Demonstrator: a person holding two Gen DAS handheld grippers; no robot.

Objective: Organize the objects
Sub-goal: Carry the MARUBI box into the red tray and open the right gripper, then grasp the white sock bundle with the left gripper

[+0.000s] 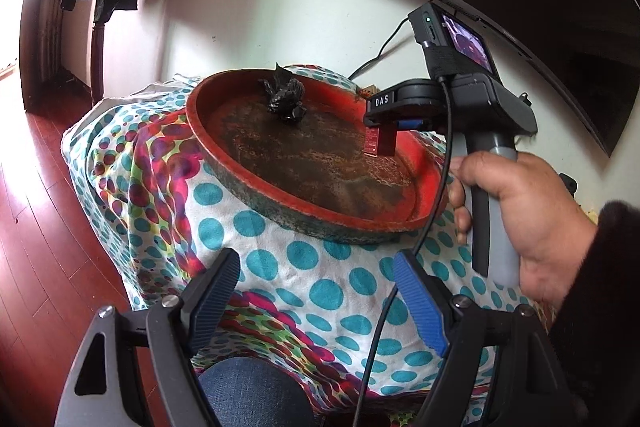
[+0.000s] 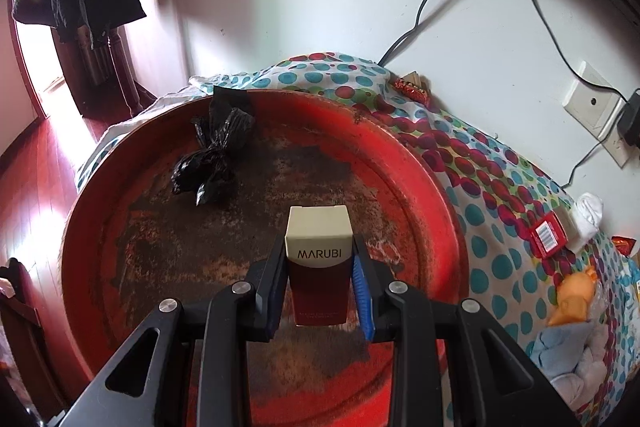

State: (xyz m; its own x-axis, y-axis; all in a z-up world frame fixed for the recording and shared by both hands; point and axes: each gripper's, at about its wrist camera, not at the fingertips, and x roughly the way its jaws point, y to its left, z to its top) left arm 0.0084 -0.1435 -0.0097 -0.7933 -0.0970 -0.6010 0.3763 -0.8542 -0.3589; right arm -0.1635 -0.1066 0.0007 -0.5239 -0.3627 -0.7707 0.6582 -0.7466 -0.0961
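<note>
A worn red tray [image 2: 420, 163] holds a black bag [image 2: 212, 155] and a maroon box [image 2: 320, 267] with a cream cap; the cloth [image 1: 320, 291] is white with teal and red dots.

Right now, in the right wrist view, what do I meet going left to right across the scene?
Black plastic bag on the red tray → MARUBI box clamped in the right gripper → red packet with barcode on the spotted cloth → orange toy.
</note>
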